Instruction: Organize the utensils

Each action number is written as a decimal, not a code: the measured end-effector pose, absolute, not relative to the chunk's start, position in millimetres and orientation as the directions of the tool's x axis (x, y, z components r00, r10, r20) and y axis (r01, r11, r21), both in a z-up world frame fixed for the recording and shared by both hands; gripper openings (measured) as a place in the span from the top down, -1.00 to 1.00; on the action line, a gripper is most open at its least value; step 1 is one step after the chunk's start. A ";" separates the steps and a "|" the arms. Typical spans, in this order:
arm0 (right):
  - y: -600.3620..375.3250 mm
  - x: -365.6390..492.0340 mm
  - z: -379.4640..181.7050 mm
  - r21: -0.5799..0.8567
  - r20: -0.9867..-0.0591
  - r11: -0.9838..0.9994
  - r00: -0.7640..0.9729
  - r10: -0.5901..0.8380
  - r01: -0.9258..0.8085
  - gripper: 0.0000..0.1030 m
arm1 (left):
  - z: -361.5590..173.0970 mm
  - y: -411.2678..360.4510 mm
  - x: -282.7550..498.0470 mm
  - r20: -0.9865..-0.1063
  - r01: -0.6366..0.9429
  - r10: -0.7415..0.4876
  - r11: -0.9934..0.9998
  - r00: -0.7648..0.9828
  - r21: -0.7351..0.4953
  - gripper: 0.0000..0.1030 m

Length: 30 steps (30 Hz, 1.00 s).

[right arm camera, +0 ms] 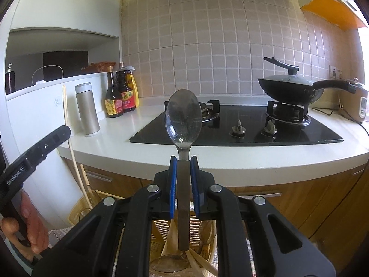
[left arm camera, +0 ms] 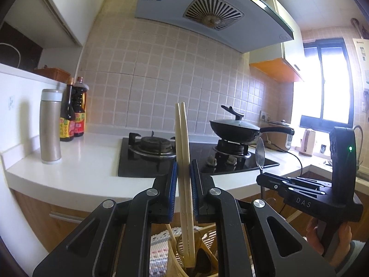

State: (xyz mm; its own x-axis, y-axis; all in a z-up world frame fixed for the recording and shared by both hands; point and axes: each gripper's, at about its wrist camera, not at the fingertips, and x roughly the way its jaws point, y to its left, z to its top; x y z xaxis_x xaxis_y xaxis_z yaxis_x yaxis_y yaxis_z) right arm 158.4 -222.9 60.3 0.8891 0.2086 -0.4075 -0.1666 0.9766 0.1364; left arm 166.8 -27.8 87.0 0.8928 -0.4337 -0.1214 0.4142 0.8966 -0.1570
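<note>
On the left, a gold bottle [left arm camera: 50, 125] stands on the white counter [left arm camera: 87, 161]. The left claw [left arm camera: 183, 173] is squeezed tight on two chopsticks [left arm camera: 182, 143] that point up, their low ends down in a woven basket [left arm camera: 171, 257]. Further right, the right claw [right arm camera: 183, 161] pinches a metal spoon [right arm camera: 183, 117] by its handle, bowl up, over another basket [right arm camera: 161, 226]. A black pan [right arm camera: 290, 87] sits on the stove [right arm camera: 242, 124].
</note>
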 end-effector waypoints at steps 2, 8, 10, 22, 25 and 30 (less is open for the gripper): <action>-222.5 157.6 58.6 0.131 -0.411 0.978 0.889 0.200 -0.160 0.81 | 84.0 -28.2 165.7 -0.124 0.423 -0.443 0.892 0.888 -0.156 0.81; -228.2 150.9 58.2 0.170 -0.429 0.968 0.871 0.241 -0.184 0.79 | 79.6 -27.0 159.8 -0.136 0.439 -0.459 0.886 0.878 -0.151 0.79; -230.1 145.0 59.3 0.179 -0.436 0.965 0.863 0.253 -0.192 0.74 | 78.6 -23.9 156.2 -0.131 0.441 -0.461 0.884 0.878 -0.157 0.51; -242.2 67.2 68.4 0.203 -0.425 0.959 0.865 0.267 -0.196 -0.01 | 90.6 -10.0 89.6 -0.108 0.486 -0.508 0.855 0.854 -0.180 -0.49; -238.9 46.4 64.1 0.201 -0.433 0.959 0.860 0.271 -0.201 -0.01 | 89.6 -10.1 64.3 -0.118 0.491 -0.515 0.852 0.849 -0.180 -0.69; -230.2 15.3 52.0 0.190 -0.443 0.963 0.858 0.260 -0.193 -0.12 | 80.6 -12.6 22.5 -0.131 0.418 -0.431 0.901 0.893 -0.115 -0.84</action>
